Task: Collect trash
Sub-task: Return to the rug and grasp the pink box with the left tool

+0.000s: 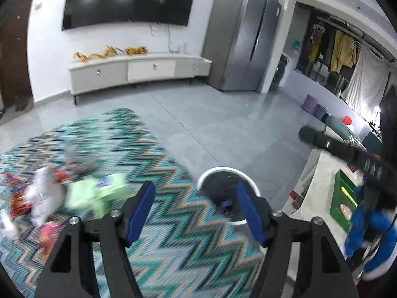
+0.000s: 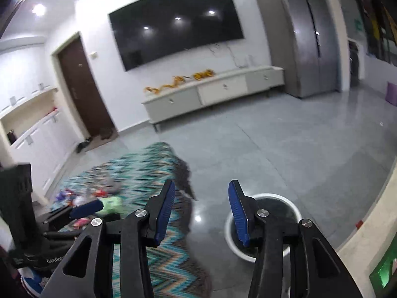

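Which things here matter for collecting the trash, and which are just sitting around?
For the job:
trash pile on the rug
green packet
white bin
left gripper, empty
right gripper, empty

Just there:
zigzag rug
TV
TV cabinet
fridge
hanging clothes

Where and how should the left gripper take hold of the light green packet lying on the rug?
Judging through blur: the light green packet lies flat on the rug, so come from above and pinch across its narrower width, near the right end, away from the white wrapper.

Trash pile (image 1: 49, 193) on rug motion-blurred, bin (image 1: 227, 193) contents indistinct, partly hidden behind tongs pad
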`<state>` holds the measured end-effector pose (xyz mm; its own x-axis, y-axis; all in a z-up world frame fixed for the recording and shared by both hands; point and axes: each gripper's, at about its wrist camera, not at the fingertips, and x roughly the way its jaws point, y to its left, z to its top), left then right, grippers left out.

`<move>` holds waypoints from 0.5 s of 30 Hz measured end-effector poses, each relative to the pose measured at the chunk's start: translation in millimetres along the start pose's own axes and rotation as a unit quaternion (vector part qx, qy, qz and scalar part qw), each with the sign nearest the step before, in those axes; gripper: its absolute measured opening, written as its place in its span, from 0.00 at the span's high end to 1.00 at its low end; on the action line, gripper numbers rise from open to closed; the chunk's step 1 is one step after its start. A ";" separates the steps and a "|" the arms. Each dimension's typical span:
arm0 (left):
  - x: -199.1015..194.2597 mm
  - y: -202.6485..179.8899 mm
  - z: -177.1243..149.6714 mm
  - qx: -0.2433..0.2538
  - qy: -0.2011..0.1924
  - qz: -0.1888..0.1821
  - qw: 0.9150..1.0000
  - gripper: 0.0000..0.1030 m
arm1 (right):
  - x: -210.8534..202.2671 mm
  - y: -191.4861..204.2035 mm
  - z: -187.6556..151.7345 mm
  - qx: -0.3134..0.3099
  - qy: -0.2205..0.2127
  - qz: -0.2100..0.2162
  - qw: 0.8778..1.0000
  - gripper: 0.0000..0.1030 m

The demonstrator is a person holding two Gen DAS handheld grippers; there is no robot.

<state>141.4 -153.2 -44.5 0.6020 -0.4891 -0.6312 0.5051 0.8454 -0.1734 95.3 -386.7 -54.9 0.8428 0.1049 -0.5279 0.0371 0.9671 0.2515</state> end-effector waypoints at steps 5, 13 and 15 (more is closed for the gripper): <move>-61.9 47.7 -42.3 0.028 -0.016 0.049 0.998 0.29 | -19.7 47.9 -4.9 -0.030 0.001 0.035 0.999 0.52; -110.8 123.1 -106.5 -0.017 -0.001 0.100 0.995 0.21 | -20.2 98.4 -28.6 -0.056 0.032 0.076 0.995 0.46; -112.1 130.3 -117.5 -0.028 0.000 0.110 0.994 0.14 | -14.0 107.2 -36.8 -0.059 0.043 0.082 0.994 0.45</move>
<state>67.1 37.1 -85.2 0.6938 -0.2916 -0.6584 0.3261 0.9425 -0.0738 67.7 -275.9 -50.4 0.7835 0.2783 -0.5555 -0.1646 0.9551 0.2462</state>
